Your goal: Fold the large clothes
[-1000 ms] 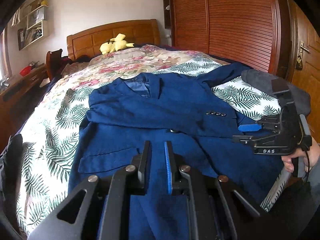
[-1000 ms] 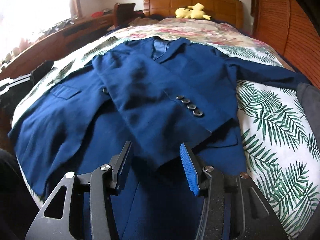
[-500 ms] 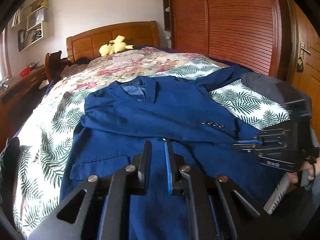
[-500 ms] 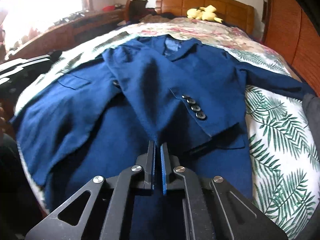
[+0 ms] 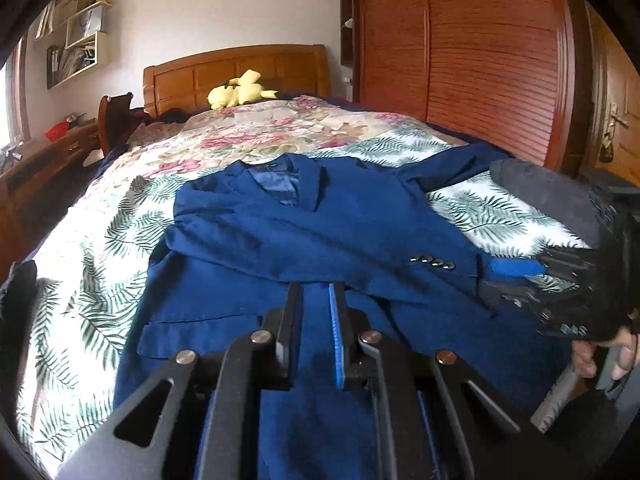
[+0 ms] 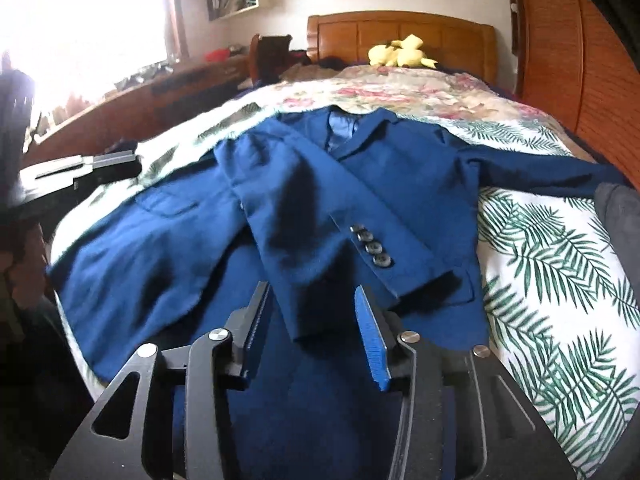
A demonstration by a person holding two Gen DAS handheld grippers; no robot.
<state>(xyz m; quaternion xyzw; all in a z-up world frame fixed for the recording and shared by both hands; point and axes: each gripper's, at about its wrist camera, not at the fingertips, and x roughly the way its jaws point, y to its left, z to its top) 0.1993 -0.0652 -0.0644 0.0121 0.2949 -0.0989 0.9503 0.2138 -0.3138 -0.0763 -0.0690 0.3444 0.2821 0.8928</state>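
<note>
Spread on the bed (image 6: 552, 264), the blue jacket (image 6: 192, 248) has one sleeve (image 6: 320, 216) folded across its front and the other extended toward 2 o'clock, body unfolded; the right hand-held gripper (image 6: 316, 328), just reopened, holds nothing, the left hand-held gripper (image 5: 314, 320) stands nearly closed.

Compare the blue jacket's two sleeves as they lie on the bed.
The folded sleeve lies diagonally across the jacket's front; the outstretched sleeve runs sideways onto the leaf-print bedcover. The folded sleeve's cuff shows four buttons; the outstretched sleeve's cuff is hidden behind a grey garment. Both are the same blue cloth.
</note>
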